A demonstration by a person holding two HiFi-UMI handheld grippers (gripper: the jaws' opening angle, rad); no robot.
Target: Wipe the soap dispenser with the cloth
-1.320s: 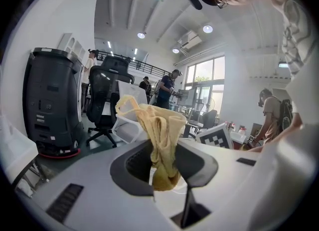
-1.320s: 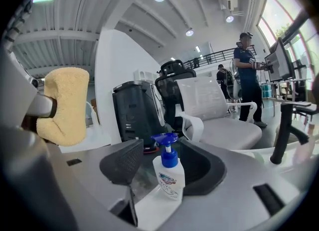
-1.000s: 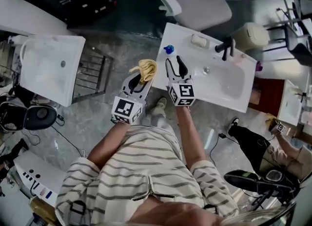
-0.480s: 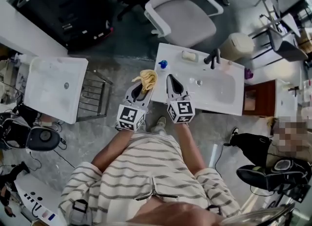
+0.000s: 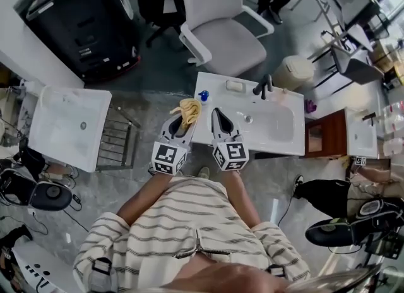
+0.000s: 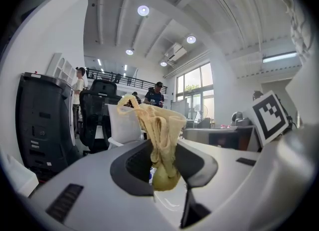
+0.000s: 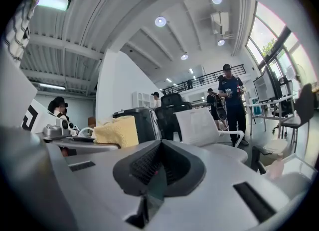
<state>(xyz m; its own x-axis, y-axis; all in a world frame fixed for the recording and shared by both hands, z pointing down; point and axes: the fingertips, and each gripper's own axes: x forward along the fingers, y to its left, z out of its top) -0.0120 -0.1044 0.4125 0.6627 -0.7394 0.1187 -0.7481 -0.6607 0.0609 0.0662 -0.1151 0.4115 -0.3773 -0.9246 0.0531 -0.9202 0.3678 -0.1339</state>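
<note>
The soap dispenser (image 5: 203, 95), small with a blue top, stands at the left back corner of the white sink counter (image 5: 297, 143). In the head view my left gripper (image 5: 184, 119) hovers at the counter's left edge, shut on a bunched yellow cloth (image 5: 190, 108) just short of the dispenser. In the left gripper view the cloth (image 6: 158, 130) is pinched between the jaws of the left gripper (image 6: 162, 164) and stands up above them. My right gripper (image 5: 217, 113) is beside it over the counter's front left, shut with nothing in it. In the right gripper view the right gripper (image 7: 158, 168) has its jaws closed together, with the cloth (image 7: 117, 131) off to the left.
On the counter are a soap dish (image 5: 235, 86), a dark faucet (image 5: 264, 86) and the basin (image 5: 270, 122). Behind it stand a white office chair (image 5: 222, 33) and a bin (image 5: 294, 71). To the left are a wire rack (image 5: 117, 139), a second white sink (image 5: 63, 124) and a black cabinet (image 5: 79, 23).
The right gripper's jaws went from open to shut, empty. Both grippers have lifted, the right more than the left, and the sink looks smaller and farther below. The cloth stays in the left gripper.
</note>
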